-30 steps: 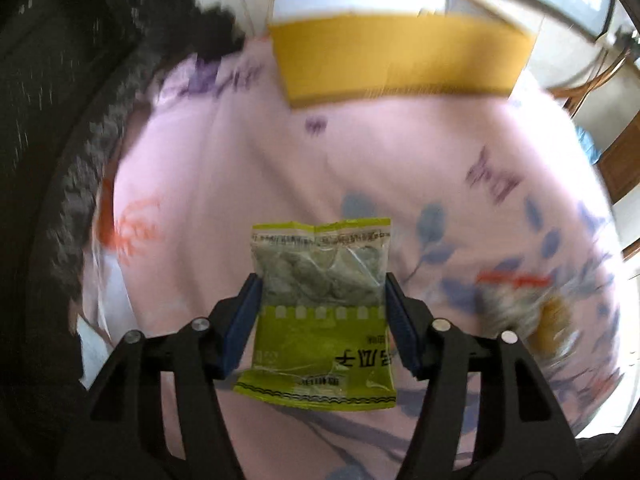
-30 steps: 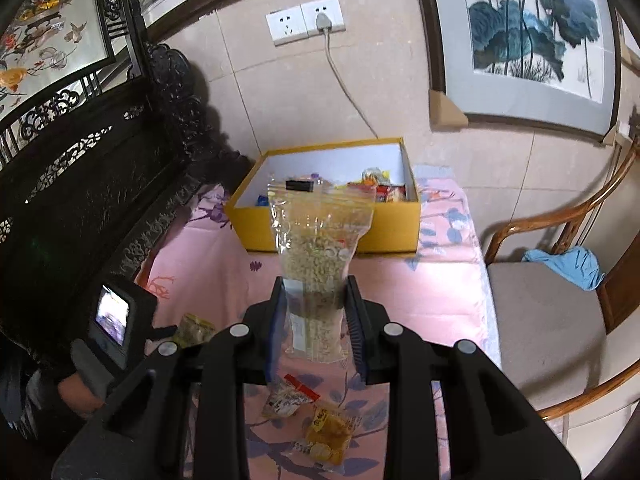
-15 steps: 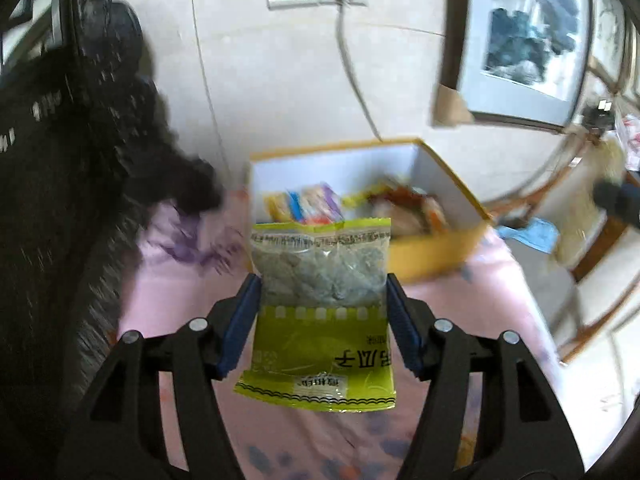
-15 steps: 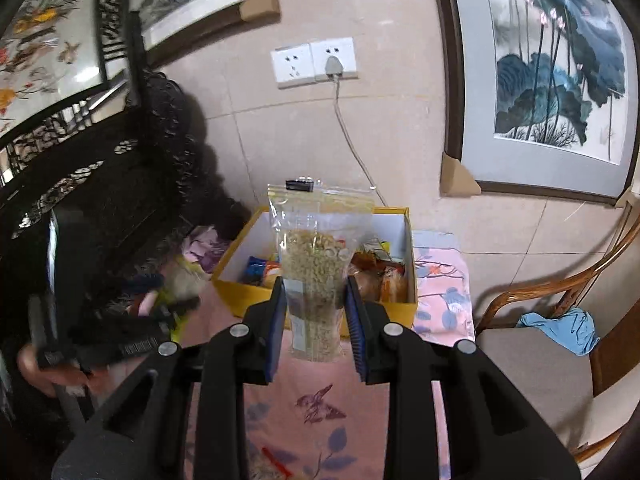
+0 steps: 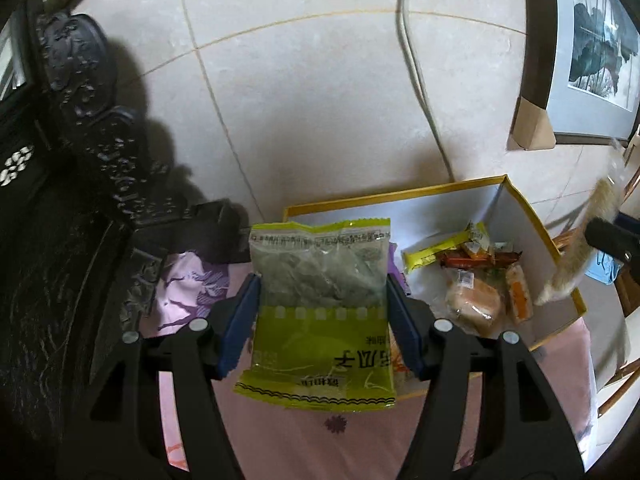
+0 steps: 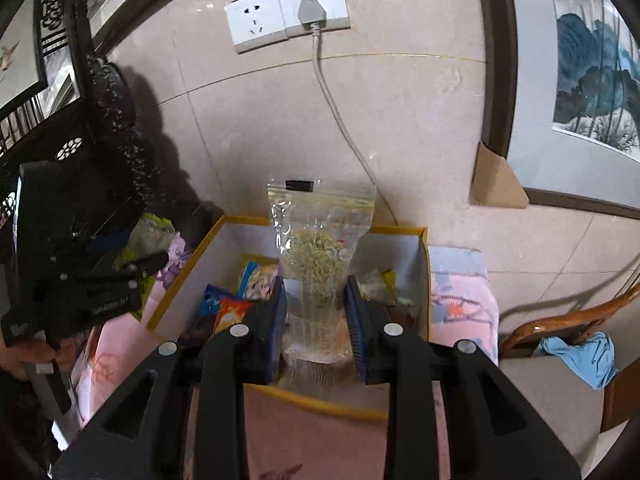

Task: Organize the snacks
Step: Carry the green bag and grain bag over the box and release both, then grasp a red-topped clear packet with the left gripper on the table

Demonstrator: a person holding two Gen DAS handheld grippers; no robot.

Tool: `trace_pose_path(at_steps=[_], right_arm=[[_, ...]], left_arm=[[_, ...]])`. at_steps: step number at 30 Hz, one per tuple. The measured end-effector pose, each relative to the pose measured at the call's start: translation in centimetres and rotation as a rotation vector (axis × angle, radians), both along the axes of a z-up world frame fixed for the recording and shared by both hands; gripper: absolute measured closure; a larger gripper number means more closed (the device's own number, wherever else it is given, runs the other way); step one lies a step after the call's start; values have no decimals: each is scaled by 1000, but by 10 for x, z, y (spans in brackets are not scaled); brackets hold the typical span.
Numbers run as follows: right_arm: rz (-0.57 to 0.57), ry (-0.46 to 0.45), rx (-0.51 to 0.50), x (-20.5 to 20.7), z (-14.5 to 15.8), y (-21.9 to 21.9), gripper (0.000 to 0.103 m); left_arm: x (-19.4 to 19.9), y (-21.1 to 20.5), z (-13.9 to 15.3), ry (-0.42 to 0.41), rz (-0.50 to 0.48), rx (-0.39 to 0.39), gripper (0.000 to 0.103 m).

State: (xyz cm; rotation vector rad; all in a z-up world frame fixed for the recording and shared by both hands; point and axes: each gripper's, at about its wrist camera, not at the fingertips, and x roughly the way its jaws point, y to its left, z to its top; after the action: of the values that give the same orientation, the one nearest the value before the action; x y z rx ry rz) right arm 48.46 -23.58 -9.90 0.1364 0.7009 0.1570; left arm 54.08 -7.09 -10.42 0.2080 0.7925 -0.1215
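Note:
My left gripper (image 5: 322,320) is shut on a green seed packet (image 5: 320,312) and holds it in the air at the near left edge of the yellow box (image 5: 532,220). The box has white walls and holds several wrapped snacks (image 5: 480,276). My right gripper (image 6: 316,320) is shut on a clear zip bag of seeds (image 6: 320,268), upright over the near edge of the same box (image 6: 420,248). The left gripper with its green packet (image 6: 148,236) shows at the left of the right wrist view. The clear bag (image 5: 576,256) shows at the right edge of the left wrist view.
The box stands on a pink flowered cloth (image 5: 320,440) against a tiled wall with a socket and cable (image 6: 320,80). Dark carved furniture (image 5: 80,160) stands at the left. A wooden chair with a blue cloth (image 6: 580,356) is at the right.
Both grippers have risen from the cloth and moved forward to the box, each still holding its packet. The box is now close under them.

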Motion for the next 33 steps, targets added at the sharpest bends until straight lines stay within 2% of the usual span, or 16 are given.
trace_pose_path(at_steps=[2,3,4,5,7,10,16,19,22,23,24,25,26,28,31,33], right_arm=[[-22,-1,16,11,-2,-2,69],[-30,0,18,17,-2,-2,41],[-35,7,13,21,-1,-2,6],[-59,2,-2,22,1,-2,1],[-89,-35,-19,15,9,-3,1],[-97,-29,-71,2,21,-3,1],[-66,5,-174,-73,30,-6,1],[-46,82,-269,-119,6,-4,1],[-40,169,-402,-168,-43,-1,1],[-44,202,-495,-184,-71,0,1],[-102,257,-609,-199,-100,-4,1],[-141,299,-665,-208,-118,-8,1],[-169,359,-667,-223,-138,-18,1],[-209,427,-557,-251,-155,-38,1],[-310,502,-433,-277,-164,-66,1],[-364,513,-377,-290,-165,-80,1]], left_arm=[[6,-4,-5,6,-1,-18,36],[9,-4,-6,3,23,-15,17],[11,-4,-8,-7,63,0,2],[11,-3,-8,-19,88,6,2],[6,-1,-9,4,78,1,2],[-9,6,-11,42,87,23,2],[-68,25,-15,65,102,93,2],[-112,26,-33,122,77,93,2],[-165,15,-63,210,9,66,2],[-178,9,-70,233,-13,65,2],[-192,1,-80,258,-39,69,2],[-205,-6,-87,275,-62,68,2],[-216,-12,-93,291,-84,60,2],[-238,-25,-113,356,-146,27,2],[-251,-43,-143,449,-194,36,2],[-257,-53,-157,441,-223,44,2]])
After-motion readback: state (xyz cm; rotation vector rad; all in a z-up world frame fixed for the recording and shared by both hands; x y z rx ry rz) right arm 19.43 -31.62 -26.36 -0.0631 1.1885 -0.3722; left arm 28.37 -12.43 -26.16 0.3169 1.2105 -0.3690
